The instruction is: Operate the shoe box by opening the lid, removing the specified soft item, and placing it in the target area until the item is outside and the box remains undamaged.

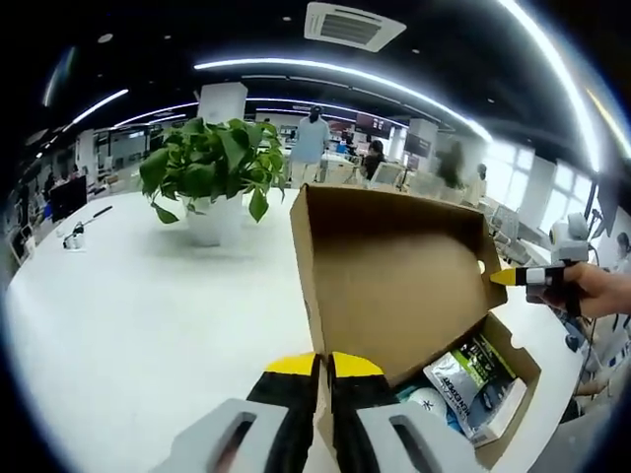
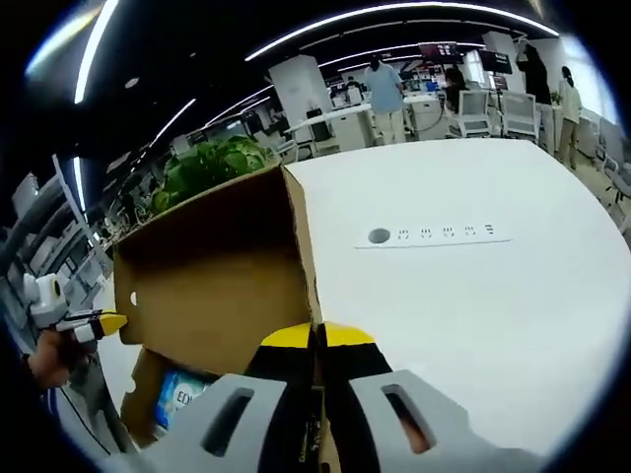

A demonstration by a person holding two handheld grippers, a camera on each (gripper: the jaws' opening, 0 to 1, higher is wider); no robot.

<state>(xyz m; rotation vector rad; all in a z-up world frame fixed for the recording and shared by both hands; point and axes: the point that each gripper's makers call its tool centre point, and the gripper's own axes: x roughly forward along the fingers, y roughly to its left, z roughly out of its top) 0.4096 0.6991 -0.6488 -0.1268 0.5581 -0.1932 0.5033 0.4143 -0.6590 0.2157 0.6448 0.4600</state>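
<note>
The brown cardboard shoe box (image 1: pixel 513 379) sits on a white table with its lid (image 1: pixel 394 271) raised upright. My left gripper (image 1: pixel 323 367) is shut on the lid's near side edge, one yellow-tipped finger on each face. My right gripper (image 1: pixel 515 278), held by a hand, grips the lid's far edge. Inside the box lie a soft black-and-white printed pouch (image 1: pixel 471 379) and something teal beneath it. In the right gripper view, my right gripper (image 2: pixel 315 337) pinches the lid (image 2: pixel 217 286) edge, and my left gripper (image 2: pixel 106 323) meets the opposite edge. A blue-and-white packet (image 2: pixel 182 396) shows in the box.
A potted green plant (image 1: pixel 212 172) in a white pot stands on the white table (image 1: pixel 128 325) behind the box. A socket strip (image 2: pixel 434 235) is set into the tabletop beyond the lid. People and office chairs are far back.
</note>
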